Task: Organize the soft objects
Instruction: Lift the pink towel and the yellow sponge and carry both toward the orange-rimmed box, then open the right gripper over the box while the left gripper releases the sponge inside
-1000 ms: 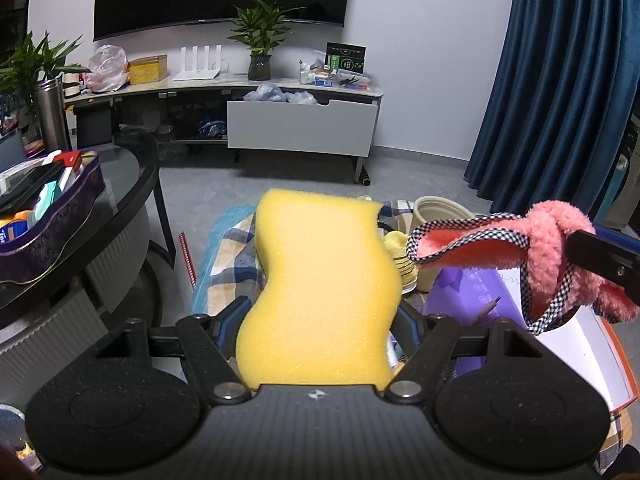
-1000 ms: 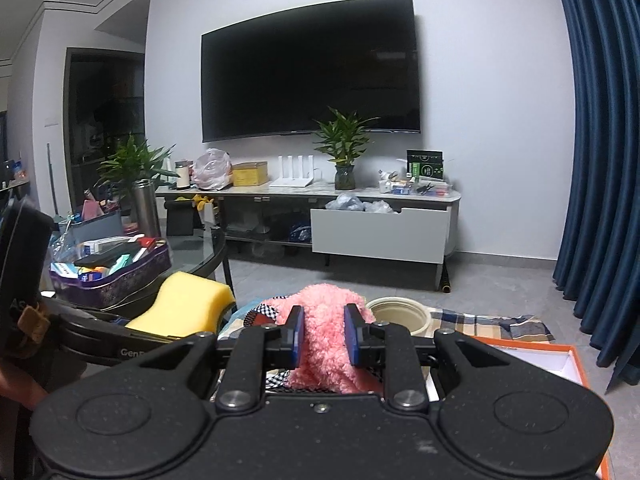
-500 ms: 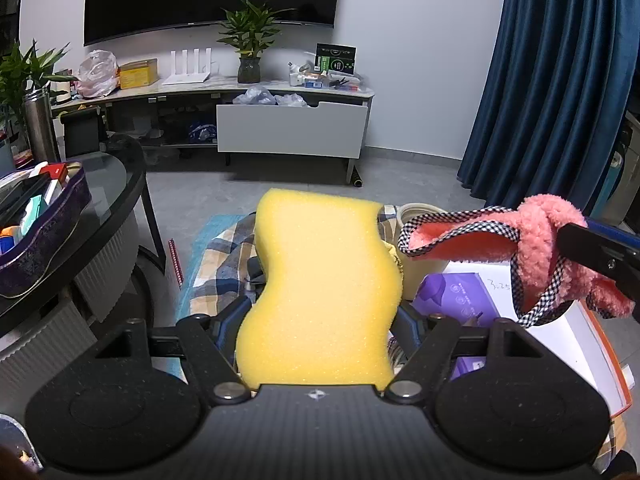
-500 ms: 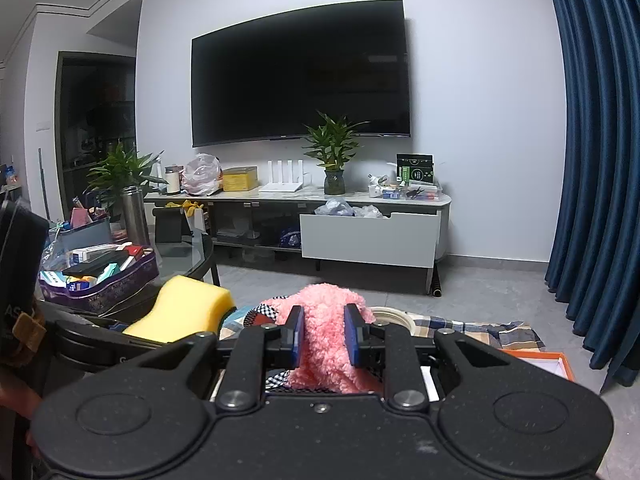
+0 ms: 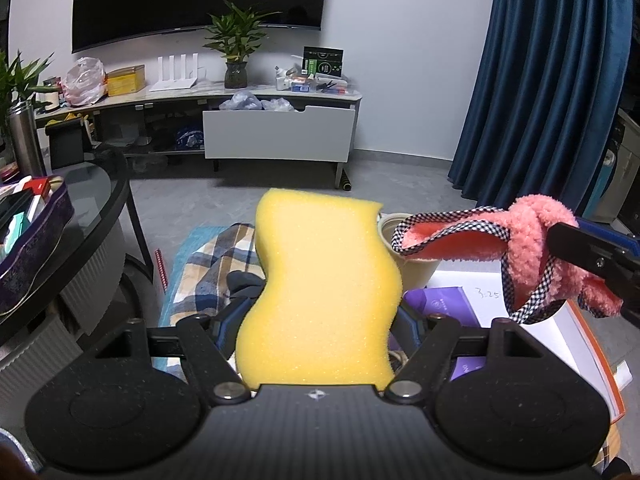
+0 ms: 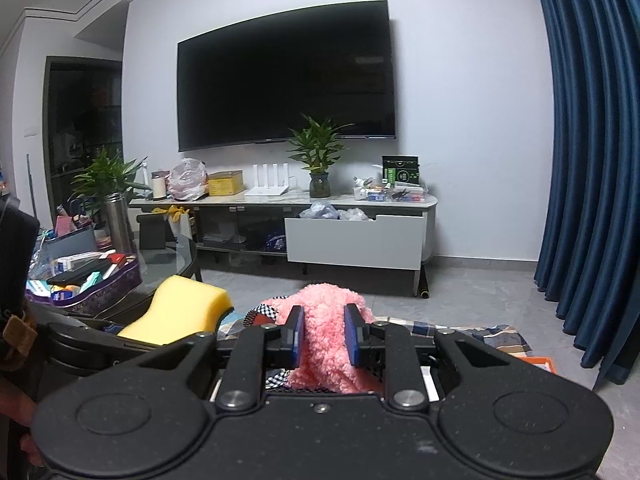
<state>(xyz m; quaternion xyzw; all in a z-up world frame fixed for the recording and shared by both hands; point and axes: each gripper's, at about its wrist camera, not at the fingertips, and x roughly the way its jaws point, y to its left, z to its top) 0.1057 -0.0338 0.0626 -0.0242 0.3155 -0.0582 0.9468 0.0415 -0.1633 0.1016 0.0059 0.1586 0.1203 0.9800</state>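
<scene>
We hold: yellow sponge (image 5: 320,292), long axis forward, clamped in left gripper (image 5: 320,326); pink slipper (image 6: 325,334) pinched in right gripper (image 6: 322,334) alongside.

walls white | floor (image 6: 480,292) grey tile | curtain (image 6: 592,160) blue | TV (image 6: 286,76) wall-mounted

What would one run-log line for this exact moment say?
left gripper: shut on wavy yellow foam sponge | right gripper: shut on fluffy pink checker-trimmed cloth | both held aloft
</scene>
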